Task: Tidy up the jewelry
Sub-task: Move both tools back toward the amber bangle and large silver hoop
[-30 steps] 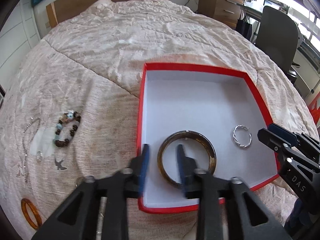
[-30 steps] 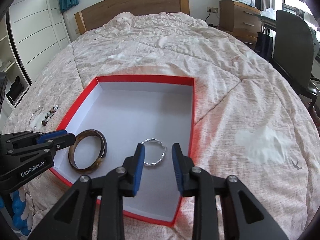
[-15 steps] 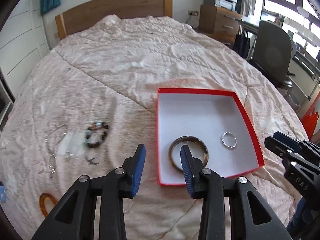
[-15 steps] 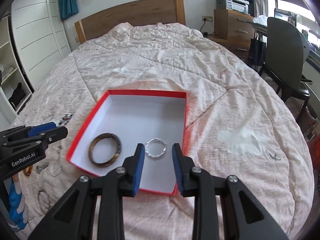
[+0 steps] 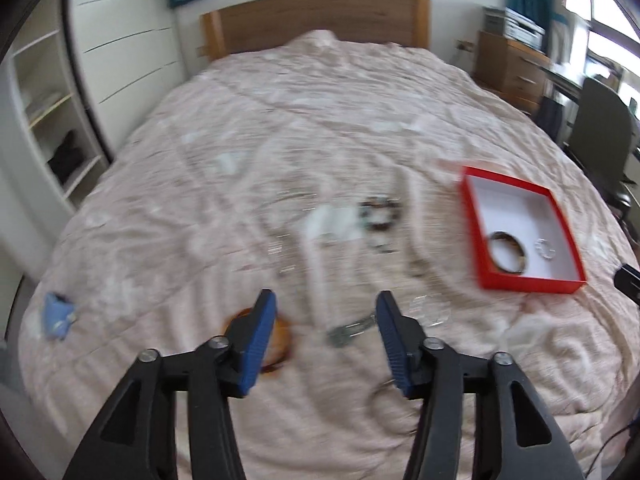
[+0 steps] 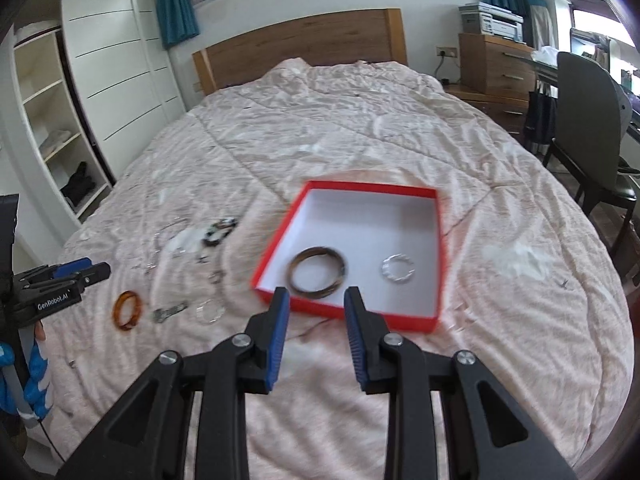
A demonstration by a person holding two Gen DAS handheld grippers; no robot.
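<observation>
Jewelry is lying loose on the bedspread (image 6: 360,128): amber bangle (image 6: 127,311), clasp (image 6: 170,312), clear ring (image 6: 209,311), beads (image 6: 219,231). At two o'clock from them, the red box (image 6: 276,256) is holding a dark bangle (image 6: 317,273) and silver ring (image 6: 397,272). Left gripper (image 5: 325,338) and right gripper (image 6: 314,326) are hanging spread apart, gripping nothing; nothing is blocking them.

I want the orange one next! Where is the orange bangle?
In the right wrist view the orange bangle lies on the bedspread, left of the red box, beside a small silver piece.
</observation>
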